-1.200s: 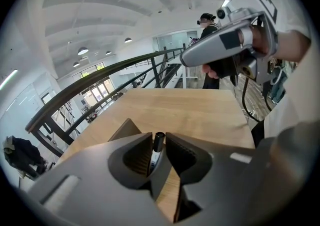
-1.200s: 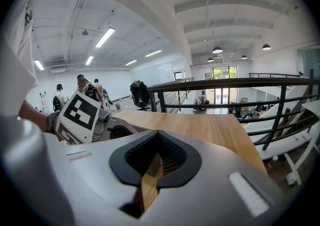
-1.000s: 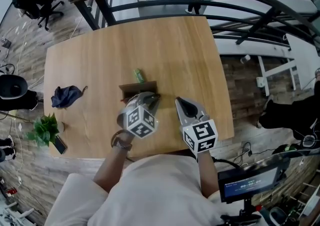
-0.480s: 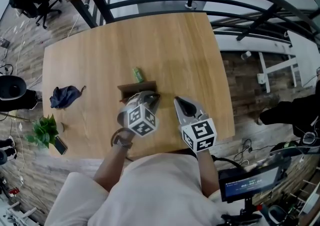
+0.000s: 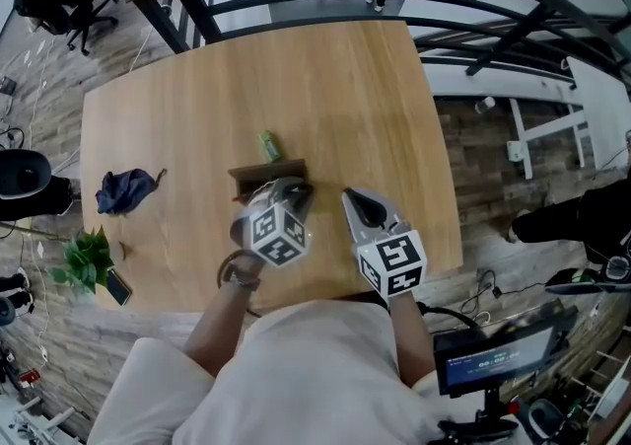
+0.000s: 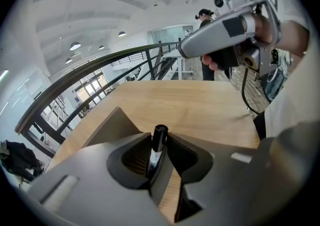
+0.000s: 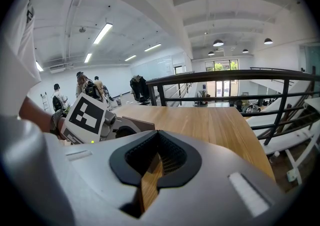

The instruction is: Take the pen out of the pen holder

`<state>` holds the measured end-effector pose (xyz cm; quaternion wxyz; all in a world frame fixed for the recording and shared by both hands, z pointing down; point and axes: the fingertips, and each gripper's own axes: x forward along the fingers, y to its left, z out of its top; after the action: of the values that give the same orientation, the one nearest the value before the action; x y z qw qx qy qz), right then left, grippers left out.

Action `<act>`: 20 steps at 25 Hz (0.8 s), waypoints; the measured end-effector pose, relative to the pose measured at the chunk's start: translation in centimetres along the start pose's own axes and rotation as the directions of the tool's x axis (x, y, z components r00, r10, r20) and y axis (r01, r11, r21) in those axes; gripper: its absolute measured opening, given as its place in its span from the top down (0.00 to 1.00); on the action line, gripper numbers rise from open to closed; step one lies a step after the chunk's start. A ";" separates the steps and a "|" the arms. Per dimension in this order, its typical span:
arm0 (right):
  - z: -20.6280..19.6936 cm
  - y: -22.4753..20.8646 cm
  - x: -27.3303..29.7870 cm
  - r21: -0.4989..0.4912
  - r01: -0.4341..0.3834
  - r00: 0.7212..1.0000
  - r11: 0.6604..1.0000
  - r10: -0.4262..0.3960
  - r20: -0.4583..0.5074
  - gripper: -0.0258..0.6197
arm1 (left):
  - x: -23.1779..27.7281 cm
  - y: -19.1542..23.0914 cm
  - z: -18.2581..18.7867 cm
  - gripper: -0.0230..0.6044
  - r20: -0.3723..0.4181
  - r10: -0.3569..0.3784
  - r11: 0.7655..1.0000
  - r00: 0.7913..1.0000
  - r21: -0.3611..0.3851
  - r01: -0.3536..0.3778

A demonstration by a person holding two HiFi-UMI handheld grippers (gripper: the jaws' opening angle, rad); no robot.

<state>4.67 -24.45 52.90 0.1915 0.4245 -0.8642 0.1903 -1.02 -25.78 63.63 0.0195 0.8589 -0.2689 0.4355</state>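
Observation:
A black capped pen (image 6: 156,150) stands upright between the jaws of my left gripper (image 6: 160,137), which is shut on it. Its lower end is hidden by the jaws. In the head view my left gripper (image 5: 294,196) sits at the brown pen holder (image 5: 264,177) near the table's middle. A slanted brown wall of the pen holder (image 6: 109,126) shows just left of the jaws. My right gripper (image 5: 358,202) hovers to the right of the holder, shut with nothing in it (image 7: 156,142). From the left gripper view, the right gripper (image 6: 186,49) is seen above the table.
A small green object (image 5: 269,146) lies just beyond the holder. A dark blue cloth (image 5: 126,189), a green plant (image 5: 85,261) and a phone (image 5: 118,285) are at the wooden table's (image 5: 335,98) left side. A dark railing (image 5: 394,9) runs past the far edge.

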 end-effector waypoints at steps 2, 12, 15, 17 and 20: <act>-0.1 0.0 0.1 -0.001 -0.004 1.000 1.000 0.004 -0.003 0.96 | 0.0 -0.1 0.1 0.82 0.002 -0.007 1.000 1.000 -0.003 0.007; 0.0 0.3 0.2 -0.006 -0.010 1.000 1.000 0.010 -0.001 0.96 | 0.0 -0.1 0.1 0.84 0.002 -0.011 1.000 1.000 0.024 0.011; 0.0 0.3 0.0 -0.006 -0.004 1.000 1.000 0.004 0.002 0.96 | -0.3 0.3 0.3 0.85 0.014 0.002 1.000 1.000 0.026 -0.002; 0.1 0.2 -0.1 -0.006 0.000 1.000 1.000 0.000 0.005 0.96 | -0.5 0.5 0.6 0.85 0.026 0.012 0.999 1.000 0.029 -0.013; 0.2 0.2 -0.3 -0.008 0.005 1.000 1.000 -0.005 0.012 0.96 | -0.8 0.8 1.0 0.85 0.041 0.030 0.999 0.999 0.032 -0.031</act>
<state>4.70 -24.26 52.50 0.1885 0.4270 -0.8650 0.1840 -1.04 -26.35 62.25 -0.0067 0.8635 -0.2750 0.4227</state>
